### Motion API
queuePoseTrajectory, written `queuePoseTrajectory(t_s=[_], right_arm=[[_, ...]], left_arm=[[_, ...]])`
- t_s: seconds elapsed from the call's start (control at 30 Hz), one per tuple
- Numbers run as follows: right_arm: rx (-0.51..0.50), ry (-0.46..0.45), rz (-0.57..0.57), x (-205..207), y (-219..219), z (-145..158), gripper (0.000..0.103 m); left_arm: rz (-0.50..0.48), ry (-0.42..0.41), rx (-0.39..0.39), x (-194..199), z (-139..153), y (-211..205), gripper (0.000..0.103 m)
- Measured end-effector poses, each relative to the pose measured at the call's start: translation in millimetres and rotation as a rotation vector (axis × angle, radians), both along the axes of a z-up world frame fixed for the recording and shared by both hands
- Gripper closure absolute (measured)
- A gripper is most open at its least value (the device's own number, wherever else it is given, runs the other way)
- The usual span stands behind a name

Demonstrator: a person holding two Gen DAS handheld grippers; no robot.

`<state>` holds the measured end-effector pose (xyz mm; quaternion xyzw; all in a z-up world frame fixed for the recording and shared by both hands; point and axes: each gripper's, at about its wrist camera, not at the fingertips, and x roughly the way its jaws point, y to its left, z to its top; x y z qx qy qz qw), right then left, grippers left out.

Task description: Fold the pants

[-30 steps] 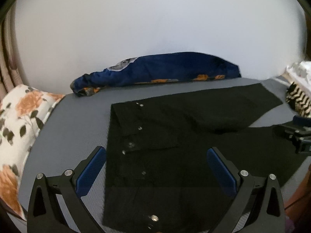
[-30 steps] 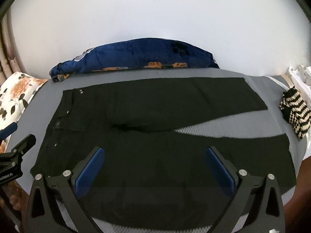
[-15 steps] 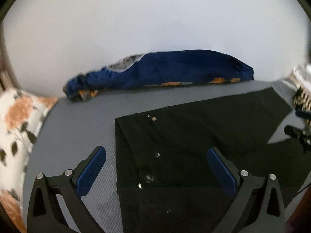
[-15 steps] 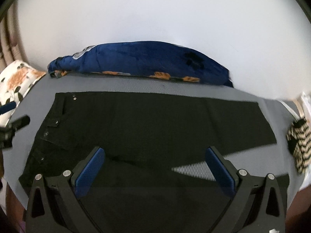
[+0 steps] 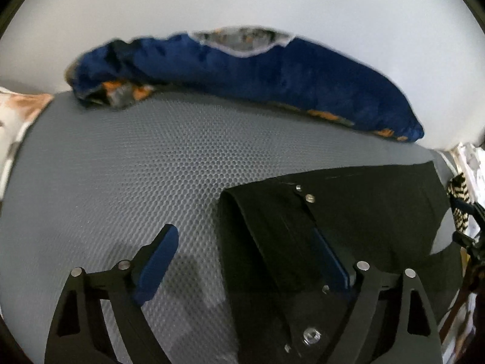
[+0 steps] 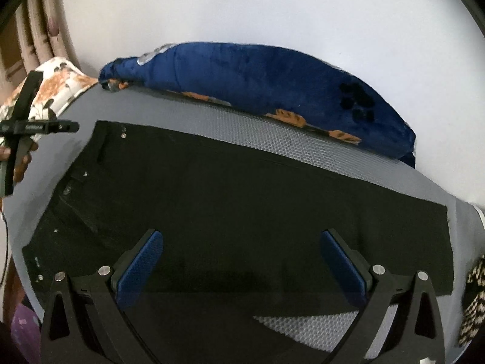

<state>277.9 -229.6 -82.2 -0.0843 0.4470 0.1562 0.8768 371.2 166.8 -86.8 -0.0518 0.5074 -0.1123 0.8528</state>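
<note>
The grey honeycomb-textured mattress surface (image 6: 303, 148) fills most of both views, set against a plain white wall (image 6: 272, 9). Spread flat across it lie the black pants (image 6: 242, 206), their waistband with small metal studs toward the left in the right wrist view and one leg reaching to the right edge; a wedge of grey mesh shows between the two legs near the bottom. Along the far edge, against the wall, rests a long dark blue plush blanket roll with orange patches and a black paw print (image 6: 272, 72). A white cushion with orange flowers (image 6: 57, 88) sits at the left end, with beige curtain folds (image 6: 39, 24) behind it. A black-and-cream striped knit item (image 6: 476, 300) lies at the right edge.

The right gripper (image 6: 242, 270) hovers over the near leg, its blue-padded fingers (image 6: 139, 270) spread wide with nothing between them but the cloth below; contact cannot be made out.

The left gripper (image 5: 245, 261) is at the waistband corner. Its jaws have just been closing yet stand well apart: the left blue pad (image 5: 157, 264) is over bare mesh, the right one over the black fabric, with the folded waistband edge between them, not pinched. In the right wrist view a hand (image 6: 18, 163) holds this gripper beside the waistband.
</note>
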Motion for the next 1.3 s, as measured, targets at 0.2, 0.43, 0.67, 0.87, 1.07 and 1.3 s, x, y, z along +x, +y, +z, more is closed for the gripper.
queuePoseTrajectory(t_s=[0.2, 0.43, 0.67, 0.87, 1.07, 1.3], right_arm=[[-0.018, 0.002, 0.043, 15.6, 1.9, -12.7, 0.0], [-0.003, -0.009, 0.134, 43.0, -4.1, -18.1, 0.0], [0.078, -0.054, 0.234, 79.0, -27.1, -12.7, 0.0], [-0.017, 0.004, 0.334, 116.6, -45.1, -26.6, 0.006], [-0.041, 0.107, 0.409, 151.6, -58.7, -45.6, 0.008], [-0.173, 0.251, 0.542, 182.6, -44.8, -84.2, 0.024]], left_arm=[[-0.065, 0.065, 0.009, 32.2, -39.6, -8.1, 0.028], [-0.136, 0.028, -0.051, 37.4, -44.6, -17.6, 0.062], [-0.12, -0.032, -0.144, 16.1, -31.1, -11.0, 0.084], [-0.107, -0.143, -0.117, -12.1, -4.0, -30.3, 0.085], [-0.106, -0.224, -0.123, -40.1, 17.9, -46.9, 0.085], [-0.08, -0.258, -0.154, -69.0, 22.8, -54.4, 0.085]])
